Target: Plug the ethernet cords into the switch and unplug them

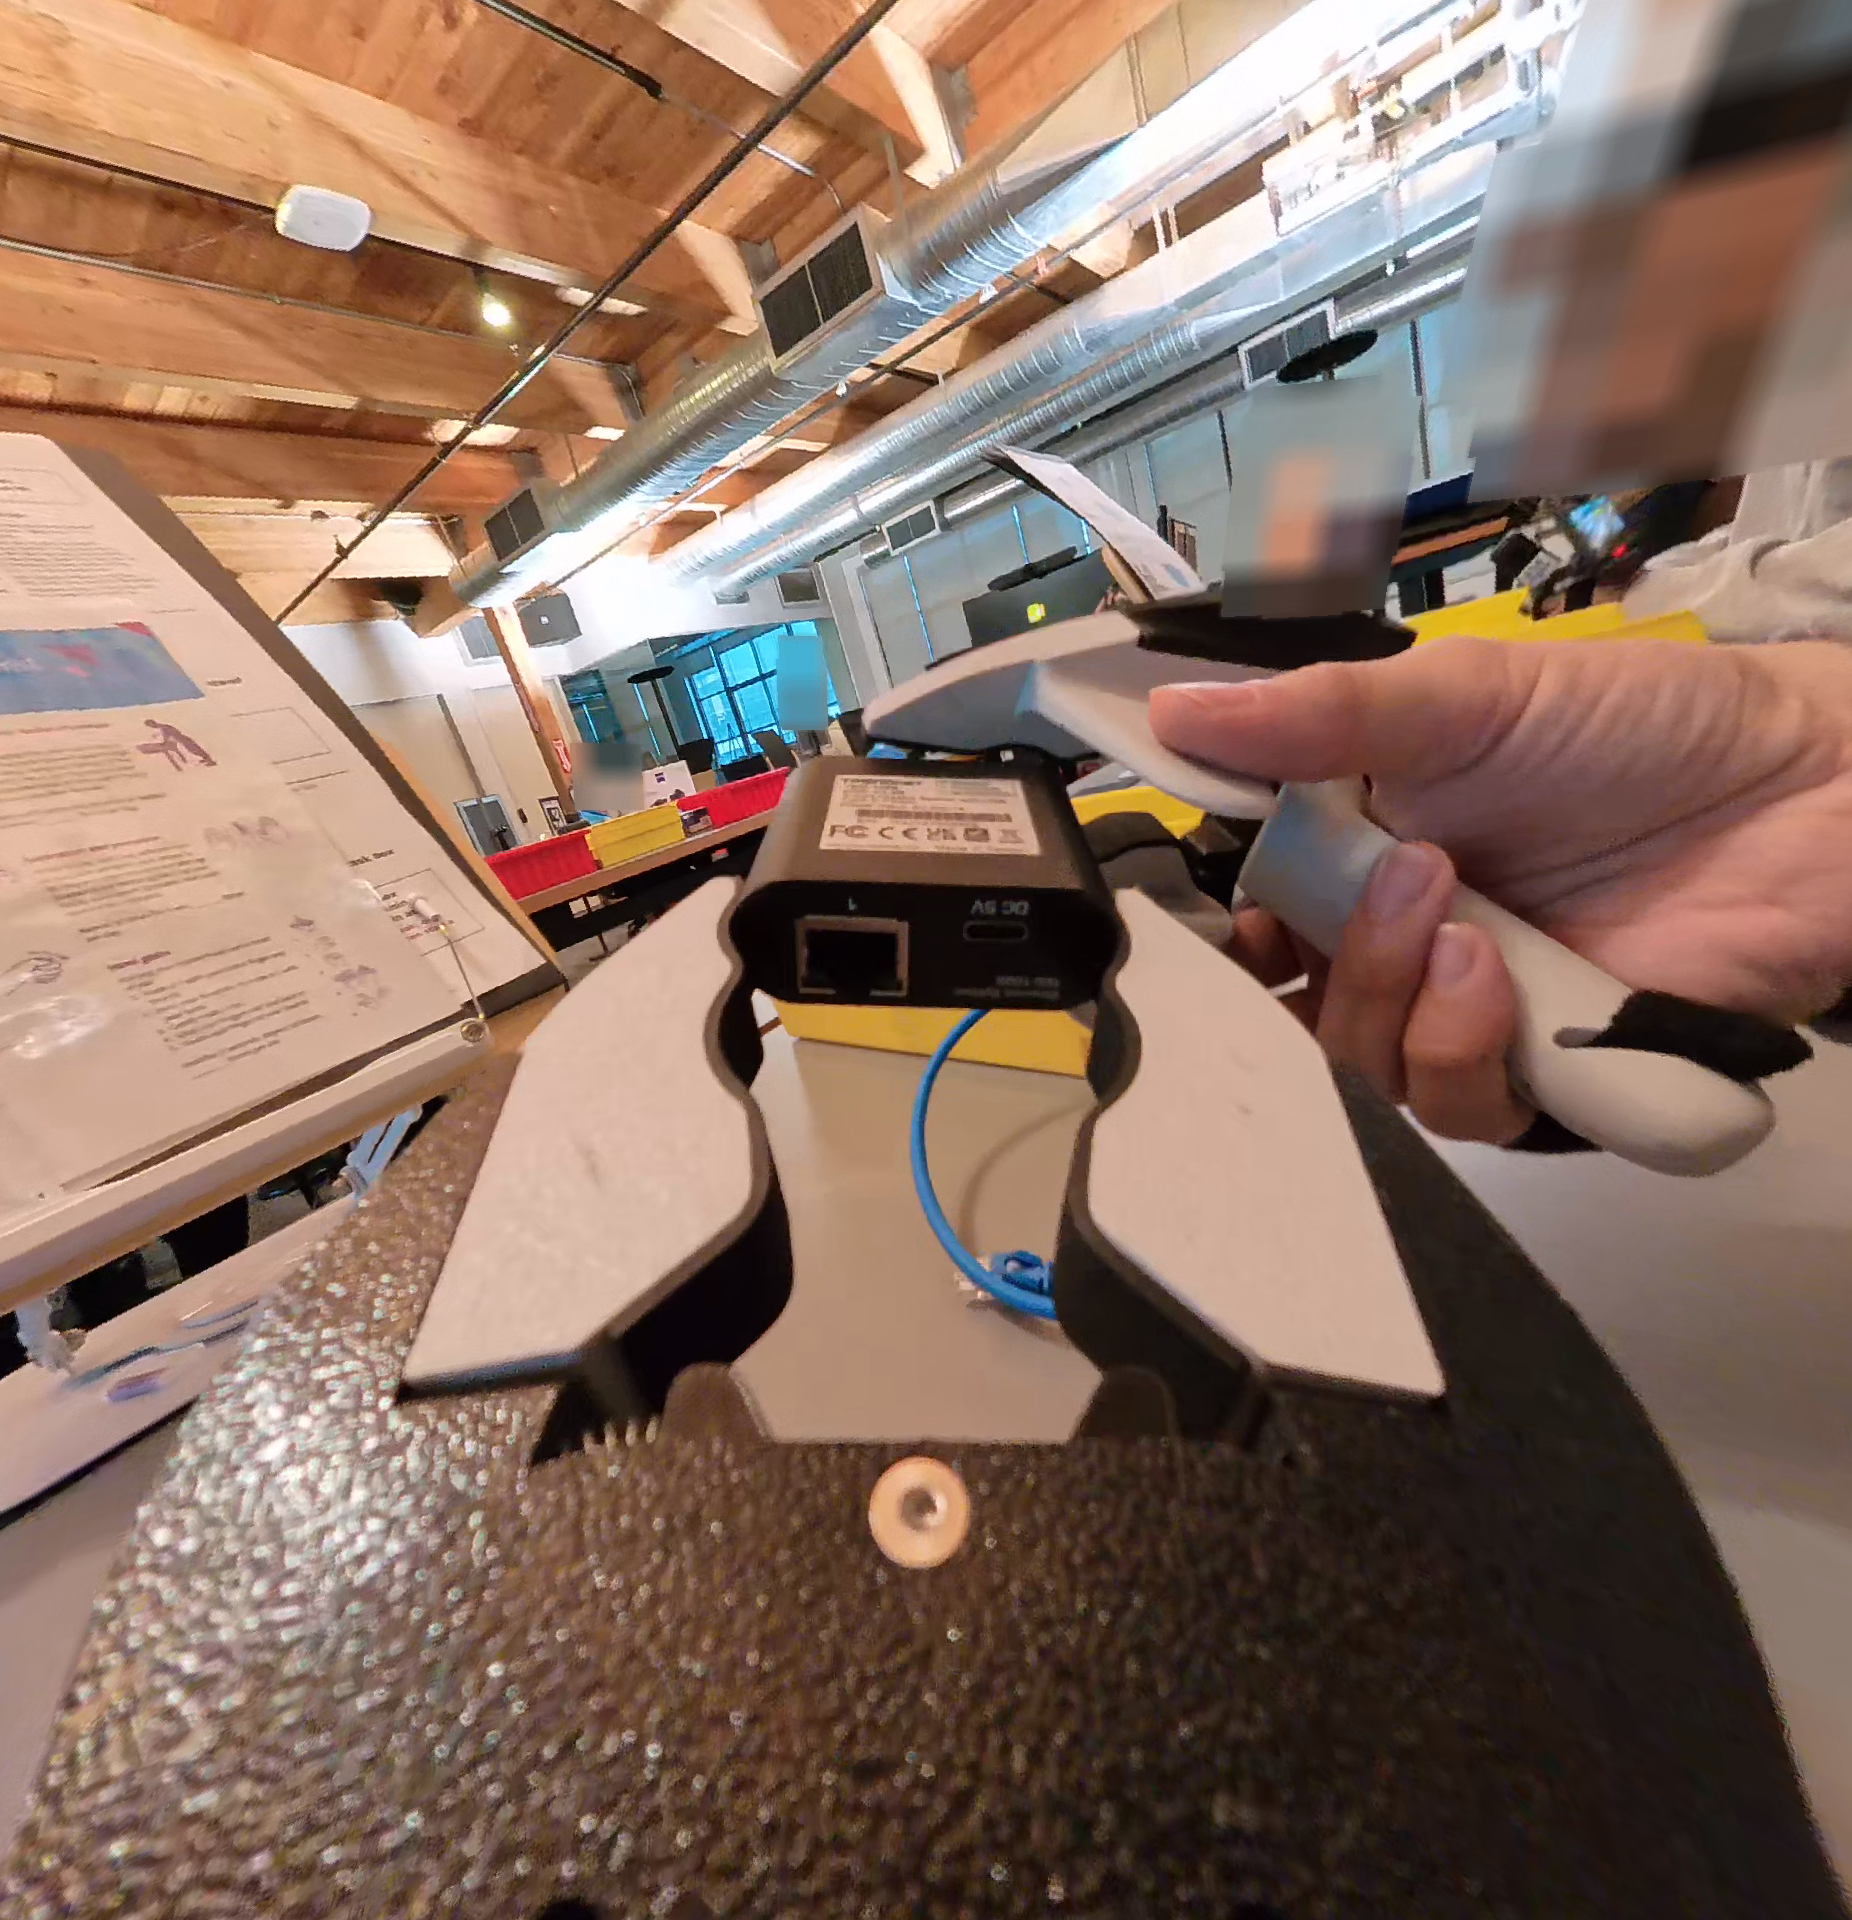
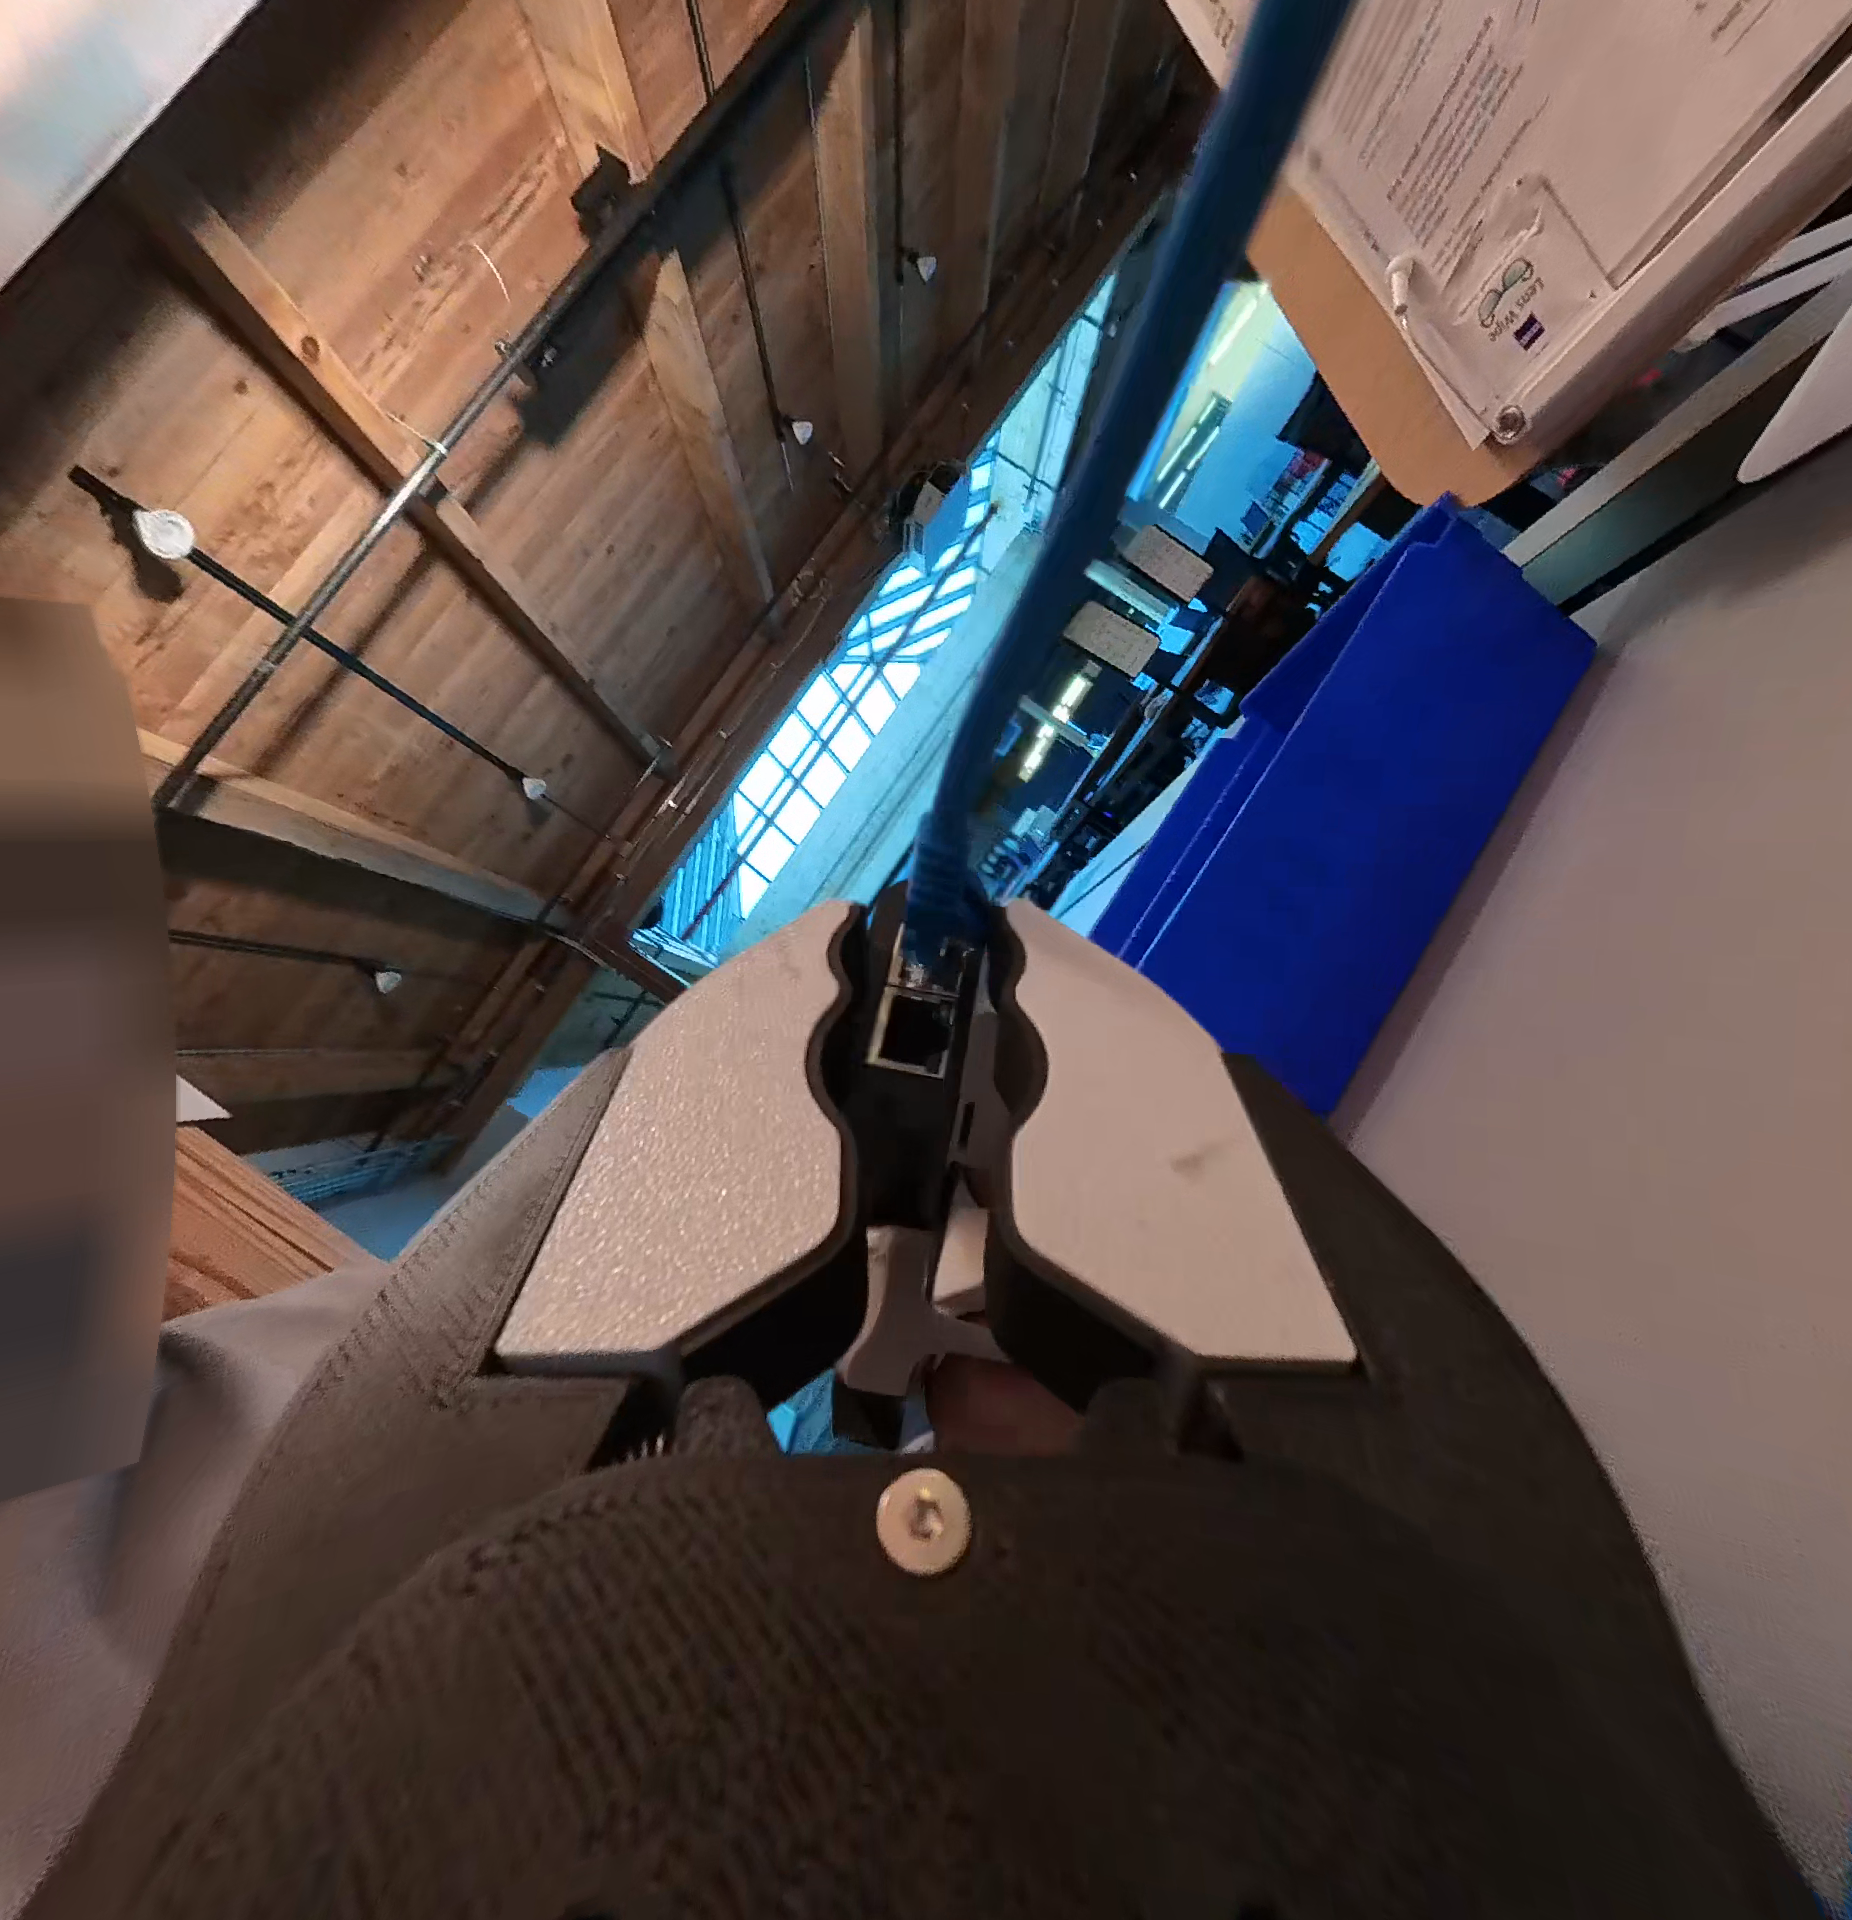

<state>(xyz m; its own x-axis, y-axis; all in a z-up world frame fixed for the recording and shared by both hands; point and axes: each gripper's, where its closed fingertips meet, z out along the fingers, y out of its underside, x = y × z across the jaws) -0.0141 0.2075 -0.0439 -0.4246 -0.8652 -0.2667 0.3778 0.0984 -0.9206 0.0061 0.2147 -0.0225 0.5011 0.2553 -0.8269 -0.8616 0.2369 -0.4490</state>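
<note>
Switch (image 1: 927,883): matt black casing, smooth, looks like metal or hard plastic; paper-like white label on top. Left gripper (image 1: 922,935): fingers (image 1: 610,1122) faced in matt grey, fine-grained plates, black rubbery edging; body rough, speckled black plastic, shiny metal screw. Ethernet cord (image 1: 937,1143): smooth blue plastic jacket. Yellow bin (image 1: 932,1034): glossy plastic. Bench (image 1: 901,1340): smooth matt grey. Ceiling (image 2: 486,364): bare rough wood.

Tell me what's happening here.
A person works two handheld grippers. The left gripper's jaws clamp the black switch, whose near port is empty. The right gripper's jaws are closed in at the switch's far end, where a blue ethernet cord is plugged in beside an empty port; whether they pinch plug or switch is unclear.
</note>
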